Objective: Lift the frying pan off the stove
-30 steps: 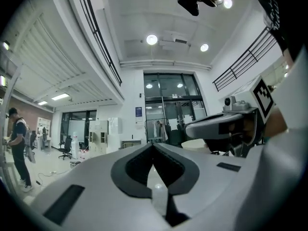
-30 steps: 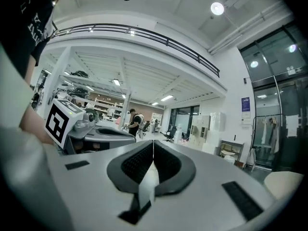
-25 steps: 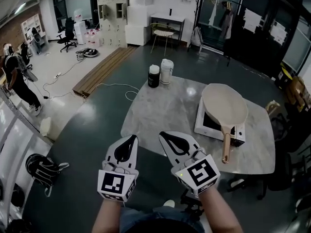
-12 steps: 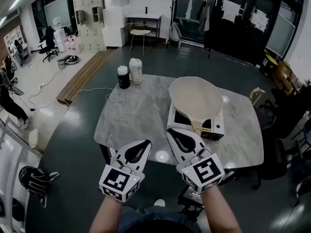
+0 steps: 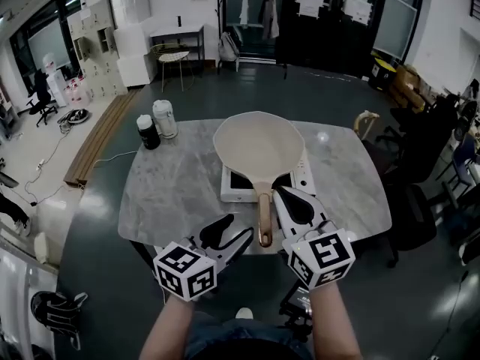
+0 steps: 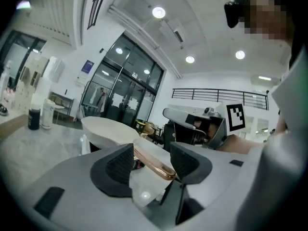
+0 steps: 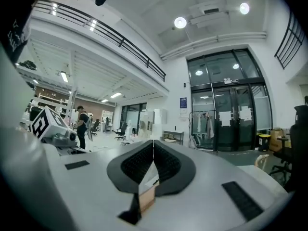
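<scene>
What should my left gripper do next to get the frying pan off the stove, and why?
Probably ease the left gripper forward around the end of the handle. Its jaws are opening and line up with the handle, but the pads do not press on it, and the frying pan rests on the stove.

Left of the white square stove (image 5: 304, 178), the grey marble bench (image 5: 172, 186) lies bare. A black jar (image 5: 148, 132) and a white jar (image 5: 163, 118) crowd its far left corner. The cream frying pan (image 5: 259, 145) covers the stove, and its copper handle (image 5: 263, 217) juts past the near edge.
</scene>
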Demonstrator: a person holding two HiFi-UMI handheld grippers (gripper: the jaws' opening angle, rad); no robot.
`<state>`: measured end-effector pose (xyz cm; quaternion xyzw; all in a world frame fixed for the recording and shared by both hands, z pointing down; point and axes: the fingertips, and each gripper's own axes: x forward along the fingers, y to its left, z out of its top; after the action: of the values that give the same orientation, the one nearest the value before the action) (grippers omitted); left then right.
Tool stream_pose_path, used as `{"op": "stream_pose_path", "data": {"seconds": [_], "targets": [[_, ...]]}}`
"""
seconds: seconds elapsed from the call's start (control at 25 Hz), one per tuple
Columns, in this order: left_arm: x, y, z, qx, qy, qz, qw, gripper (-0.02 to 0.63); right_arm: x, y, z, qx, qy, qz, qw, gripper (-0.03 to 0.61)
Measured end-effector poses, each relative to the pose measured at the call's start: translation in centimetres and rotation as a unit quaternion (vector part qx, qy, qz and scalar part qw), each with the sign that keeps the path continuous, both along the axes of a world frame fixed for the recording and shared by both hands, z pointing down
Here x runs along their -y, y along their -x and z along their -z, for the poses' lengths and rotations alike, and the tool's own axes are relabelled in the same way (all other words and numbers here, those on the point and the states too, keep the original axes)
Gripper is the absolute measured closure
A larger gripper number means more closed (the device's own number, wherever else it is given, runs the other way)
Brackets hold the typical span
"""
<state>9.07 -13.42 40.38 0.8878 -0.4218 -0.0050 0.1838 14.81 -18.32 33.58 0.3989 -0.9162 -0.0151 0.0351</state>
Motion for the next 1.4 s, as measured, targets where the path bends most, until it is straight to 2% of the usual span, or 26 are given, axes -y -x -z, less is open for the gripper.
{"op": "stream_pose_path", "data": {"seconds": [0.12, 0.24, 0.36, 0.56, 0.68, 0.76, 0.8, 0.84, 0.88, 1.04, 1.12, 1.28, 1.32, 1.4], "targets": [[0.6, -1.8, -1.5, -0.059, 0.059, -0.031, 0.996, 0.342, 1.0, -2.3, -0.7, 0.002, 0.01, -0.029, 1.0, 0.554], [0.8, -2.8, -3.4, -0.119, 0.126, -0.052, 0.9836, 0.297, 1.5, -4.0, -1.4, 0.013, 0.024, -0.052, 0.998, 0.554], [0.9, -4.1, -4.9, -0.153, 0.174, -0.068, 0.9703, 0.273, 1.5, -4.9, -2.0, 0.018, 0.035, -0.067, 0.997, 0.554], [1.6, -5.9, -5.5, -0.198, 0.211, -0.084, 0.9536, 0.264, 1.2, -5.9, -3.5, 0.032, 0.054, -0.081, 0.995, 0.554], [2.2, -7.3, -5.4, -0.23, 0.231, -0.109, 0.9388, 0.264, 1.4, -6.4, -4.5, 0.041, 0.067, -0.085, 0.993, 0.554], [2.5, -7.9, -5.8, -0.227, 0.251, -0.113, 0.9341, 0.265, 1.6, -6.6, -5.2, 0.045, 0.075, -0.086, 0.992, 0.554], [2.6, -8.0, -6.2, -0.216, 0.261, -0.105, 0.9351, 0.296, 1.8, -6.8, -5.4, 0.047, 0.078, -0.087, 0.992, 0.554], [2.7, -8.0, -6.7, -0.204, 0.271, -0.093, 0.9361, 0.39, 1.9, -6.9, -5.6, 0.05, 0.082, -0.089, 0.991, 0.554], [2.9, -7.9, -7.0, -0.198, 0.281, -0.083, 0.9354, 0.417, 2.0, -7.0, -5.7, 0.054, 0.084, -0.091, 0.991, 0.554], [3.0, -7.6, -6.9, -0.231, 0.302, -0.071, 0.9219, 0.446, 1.9, -7.1, -5.7, 0.075, 0.089, -0.085, 0.99, 0.554], [2.9, -7.5, -6.8, -0.237, 0.306, -0.071, 0.9195, 0.446, 1.7, -6.8, -5.9, 0.102, 0.103, -0.069, 0.987, 0.553], [2.6, -7.4, -6.7, -0.244, 0.303, -0.074, 0.9182, 0.448, 2.2, -5.7, -6.6, 0.157, 0.16, -0.02, 0.974, 0.551], [2.6, -7.4, -6.7, -0.246, 0.302, -0.075, 0.9181, 0.448, 2.5, -5.2, -6.8, 0.165, 0.175, -0.005, 0.971, 0.539], [2.7, -7.3, -6.7, -0.245, 0.301, -0.079, 0.9182, 0.448, 3.0, -4.0, -7.4, 0.171, 0.212, 0.028, 0.962, 0.389]]}}
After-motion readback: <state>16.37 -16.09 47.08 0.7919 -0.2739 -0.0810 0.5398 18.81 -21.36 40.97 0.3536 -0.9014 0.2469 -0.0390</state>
